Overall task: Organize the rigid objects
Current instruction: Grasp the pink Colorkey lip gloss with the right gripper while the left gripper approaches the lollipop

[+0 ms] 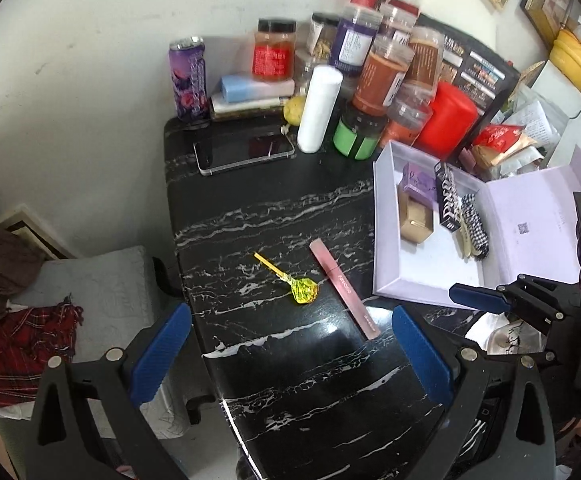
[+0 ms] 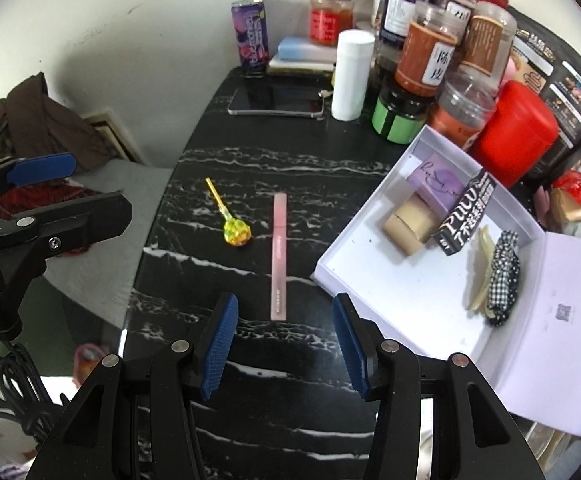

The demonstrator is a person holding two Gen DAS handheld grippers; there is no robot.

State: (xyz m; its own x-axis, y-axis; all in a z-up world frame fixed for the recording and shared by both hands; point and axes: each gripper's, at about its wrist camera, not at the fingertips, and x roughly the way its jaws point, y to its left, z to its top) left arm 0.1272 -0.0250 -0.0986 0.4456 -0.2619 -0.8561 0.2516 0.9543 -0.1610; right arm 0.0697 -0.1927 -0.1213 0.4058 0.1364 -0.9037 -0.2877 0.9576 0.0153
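Note:
A pink lip-gloss tube (image 2: pixel 278 256) lies lengthwise on the black marble table (image 2: pixel 290 152), with a yellow-wrapped lollipop (image 2: pixel 236 233) to its left. My right gripper (image 2: pixel 284 316) hovers open just short of the tube's near end, nothing between its blue pads (image 2: pixel 220 346). In the left wrist view the same tube (image 1: pixel 344 288) and lollipop (image 1: pixel 304 290) lie ahead of my left gripper (image 1: pixel 290 324), which stands wide open and empty. A lilac open box (image 2: pixel 390 280) to the right holds a purple carton, a gold box, a black carton, a cream clip and a checked scrunchie.
Jars (image 2: pixel 426 48), a red canister (image 2: pixel 518 132), a white bottle (image 2: pixel 352 74), a purple can (image 2: pixel 250 36) and a phone (image 2: pixel 276 102) crowd the table's far end. A bed with clothes (image 1: pixel 30 312) lies left of the table edge. The right gripper's finger (image 1: pixel 478 298) shows in the left wrist view.

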